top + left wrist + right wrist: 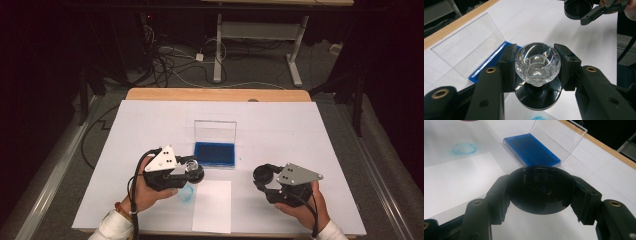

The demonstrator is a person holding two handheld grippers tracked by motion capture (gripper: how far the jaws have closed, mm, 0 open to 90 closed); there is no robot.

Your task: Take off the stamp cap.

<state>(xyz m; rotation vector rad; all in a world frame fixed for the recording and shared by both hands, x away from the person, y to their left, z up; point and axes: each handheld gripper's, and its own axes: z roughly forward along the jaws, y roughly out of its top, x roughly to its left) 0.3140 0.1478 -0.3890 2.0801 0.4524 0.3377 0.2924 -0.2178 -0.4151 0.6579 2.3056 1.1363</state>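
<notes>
A stamp with a clear faceted knob (pixel 537 63) and a black round base (pixel 537 100) is clamped by its knob in my left gripper (pixel 536 58), base pointing down at the table. In the high view the left gripper (pixel 194 170) hovers left of centre, just above a round blue mark (pixel 186 195). My right gripper (pixel 542 187) is shut on a black round cap (pixel 541 195), hollow side up. From above, the right gripper (pixel 265 175) and the cap (pixel 264 173) sit to the right, apart from the stamp.
A blue ink pad (pixel 215 153) lies in a case with its clear lid (pixel 215 131) standing open, behind both grippers. A white sheet of paper (pixel 212 206) lies near the table's front edge (pixel 220 233). A large white cover (pixel 280 120) spans the wooden table.
</notes>
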